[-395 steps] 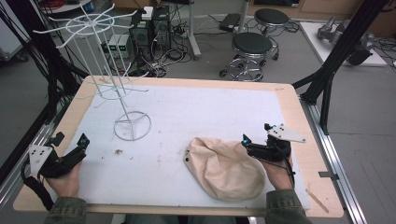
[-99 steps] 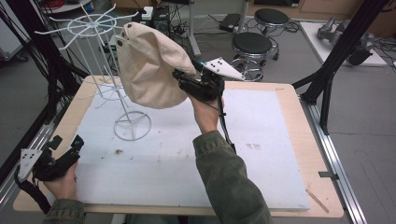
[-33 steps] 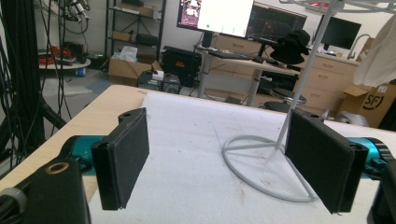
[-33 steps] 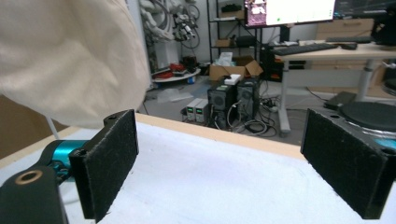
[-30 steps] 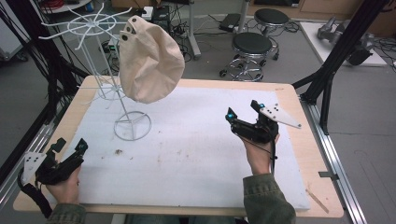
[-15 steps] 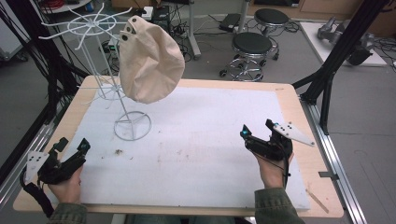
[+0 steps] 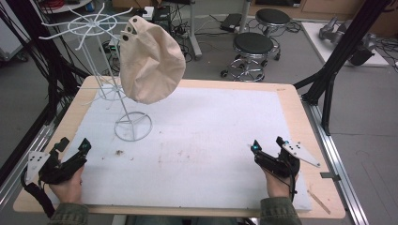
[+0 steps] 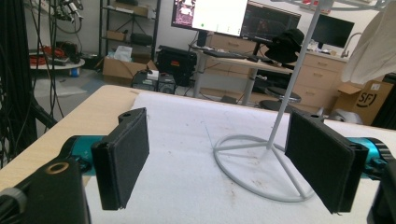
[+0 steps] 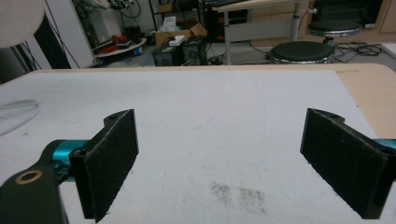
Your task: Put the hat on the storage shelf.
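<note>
Beige cap (image 7: 150, 58) is hanging on the white wire rack (image 7: 112, 84), upper left of the high view, clear of the bench (image 7: 291, 101). Hanging step is looking complete, judging by how things lie. Right gripper (image 7: 268, 146) is resting lower right, jaws wide, holding nothing; left gripper (image 7: 72, 145) is sitting lower left, jaws likewise wide and empty. Next move probably calls for nothing beyond keeping both grippers parked, well apart from the rack. White foam sheet (image 7: 211, 140) is covering the bench, showing scuff marks. Stools (image 7: 253, 44), cables and desks are filling the room behind.
</note>
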`<control>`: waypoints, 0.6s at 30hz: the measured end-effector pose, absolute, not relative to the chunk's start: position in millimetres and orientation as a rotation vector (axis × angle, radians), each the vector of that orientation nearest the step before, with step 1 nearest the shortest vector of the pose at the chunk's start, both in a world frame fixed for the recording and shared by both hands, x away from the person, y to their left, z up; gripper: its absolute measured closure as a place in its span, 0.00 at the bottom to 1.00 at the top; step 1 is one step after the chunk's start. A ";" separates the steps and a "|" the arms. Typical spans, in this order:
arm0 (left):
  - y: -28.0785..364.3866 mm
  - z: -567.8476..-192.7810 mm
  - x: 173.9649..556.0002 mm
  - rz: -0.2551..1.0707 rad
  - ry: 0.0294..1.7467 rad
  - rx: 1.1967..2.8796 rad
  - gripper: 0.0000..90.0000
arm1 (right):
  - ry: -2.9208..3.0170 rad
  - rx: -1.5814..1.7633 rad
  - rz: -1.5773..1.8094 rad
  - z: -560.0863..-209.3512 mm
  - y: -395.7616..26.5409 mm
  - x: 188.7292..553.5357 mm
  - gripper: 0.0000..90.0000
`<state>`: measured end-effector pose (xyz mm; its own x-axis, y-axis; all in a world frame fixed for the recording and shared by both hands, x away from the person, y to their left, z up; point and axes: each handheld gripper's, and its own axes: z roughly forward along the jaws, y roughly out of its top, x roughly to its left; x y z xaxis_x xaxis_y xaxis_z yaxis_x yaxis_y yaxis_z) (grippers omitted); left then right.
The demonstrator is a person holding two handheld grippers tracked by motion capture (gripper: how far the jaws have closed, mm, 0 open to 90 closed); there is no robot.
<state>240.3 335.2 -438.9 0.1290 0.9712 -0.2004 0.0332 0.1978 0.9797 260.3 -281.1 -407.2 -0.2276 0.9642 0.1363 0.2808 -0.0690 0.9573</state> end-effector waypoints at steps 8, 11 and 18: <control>334.1 -439.7 240.6 0.956 1.214 1.143 0.24 | 1.484 1.343 1.263 -412.2 -288.8 252.9 0.12; 333.9 -439.6 240.5 0.957 1.214 1.142 0.24 | 1.502 1.347 1.246 -413.6 -285.7 250.1 0.12; 331.1 -440.7 242.0 0.950 1.205 1.156 0.24 | 1.476 1.320 1.271 -411.5 -284.3 245.1 0.12</control>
<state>242.0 331.1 -440.7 0.1431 0.9713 -0.1899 0.0424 0.1857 0.9817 245.1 -284.3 -411.5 -0.1686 0.9831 0.0721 0.2171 -0.0343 0.9755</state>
